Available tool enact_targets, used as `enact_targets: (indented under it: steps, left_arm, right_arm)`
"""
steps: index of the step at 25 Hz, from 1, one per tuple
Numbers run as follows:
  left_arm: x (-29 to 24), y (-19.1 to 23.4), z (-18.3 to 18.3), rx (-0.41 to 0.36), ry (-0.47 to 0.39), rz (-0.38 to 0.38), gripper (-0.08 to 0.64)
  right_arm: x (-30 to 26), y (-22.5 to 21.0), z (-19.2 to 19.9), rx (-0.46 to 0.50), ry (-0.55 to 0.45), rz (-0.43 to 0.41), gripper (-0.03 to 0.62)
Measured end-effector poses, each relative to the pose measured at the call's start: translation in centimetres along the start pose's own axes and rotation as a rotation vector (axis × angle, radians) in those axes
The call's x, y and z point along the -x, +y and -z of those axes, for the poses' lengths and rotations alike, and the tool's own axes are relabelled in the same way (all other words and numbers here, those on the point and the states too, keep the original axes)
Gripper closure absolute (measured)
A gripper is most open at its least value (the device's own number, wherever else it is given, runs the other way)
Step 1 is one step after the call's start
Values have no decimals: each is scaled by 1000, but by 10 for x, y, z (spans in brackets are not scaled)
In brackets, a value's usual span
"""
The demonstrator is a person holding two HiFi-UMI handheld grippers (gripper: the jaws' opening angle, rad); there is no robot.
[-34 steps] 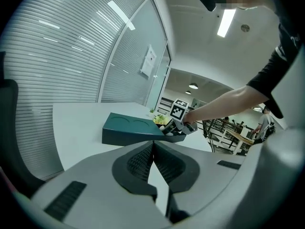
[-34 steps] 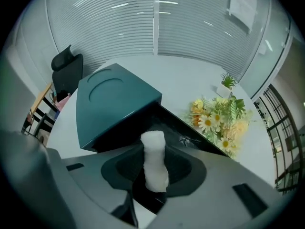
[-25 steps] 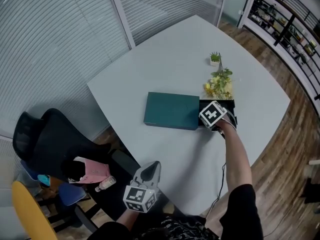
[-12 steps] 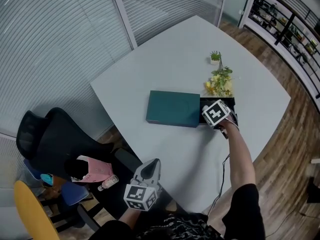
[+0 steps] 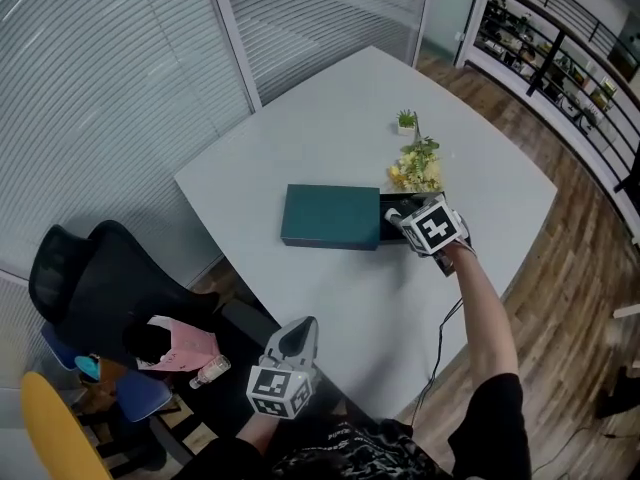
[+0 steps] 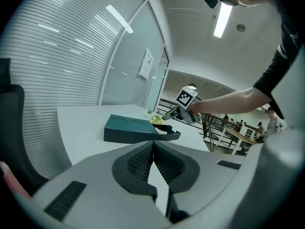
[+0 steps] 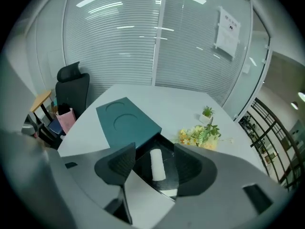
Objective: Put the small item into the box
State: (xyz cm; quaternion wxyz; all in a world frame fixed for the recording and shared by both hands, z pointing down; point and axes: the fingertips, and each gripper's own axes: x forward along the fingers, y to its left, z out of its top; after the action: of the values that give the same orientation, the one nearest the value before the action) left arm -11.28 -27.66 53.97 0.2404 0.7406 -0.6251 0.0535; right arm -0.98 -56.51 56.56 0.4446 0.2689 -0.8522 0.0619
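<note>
A teal box [image 5: 330,216] lies mid-table with its black tray [image 7: 167,181] slid out on the right. A small white roll [image 7: 157,164] lies loose inside the tray. Above the tray, my right gripper [image 5: 400,220] points steeply down. Its jaws have just opened wide and eased back a little; they stand open with nothing pressed between them, and the roll shows below the gap [image 7: 153,149]. My left gripper [image 5: 296,340] hangs off the table's near edge, well clear of the box, jaws shut and empty [image 6: 152,144]. The left gripper view shows the box [image 6: 128,128] and the right gripper [image 6: 167,115] over it.
A yellow flower bunch [image 5: 413,168] lies just behind the tray, with a small potted plant [image 5: 405,120] farther back. Off the table's left edge stand a black chair [image 5: 85,278], a pink bag [image 5: 182,344] and a bottle [image 5: 210,371]. A cable [image 5: 440,348] hangs by the right arm.
My right gripper has lifted from the black tray and now sits higher above it. The left gripper has stayed near the table's front edge.
</note>
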Motion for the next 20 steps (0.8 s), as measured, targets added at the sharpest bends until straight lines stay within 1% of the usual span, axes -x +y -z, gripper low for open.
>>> enact_targets:
  steps: [6, 10, 14, 20]
  left_arm:
    - [12, -23, 8, -31, 36, 58, 541]
    - [18, -37, 8, -54, 23, 85, 541]
    - [28, -49, 5, -73, -12, 117, 541]
    - [38, -65, 4, -108, -35, 182, 541]
  right_arm:
    - [58, 18, -14, -26, -140, 16, 333]
    - [97, 37, -21, -2, -233, 36, 335]
    - [136, 62, -23, 23, -334, 57, 347]
    - [179, 89, -9, -15, -414, 96, 347]
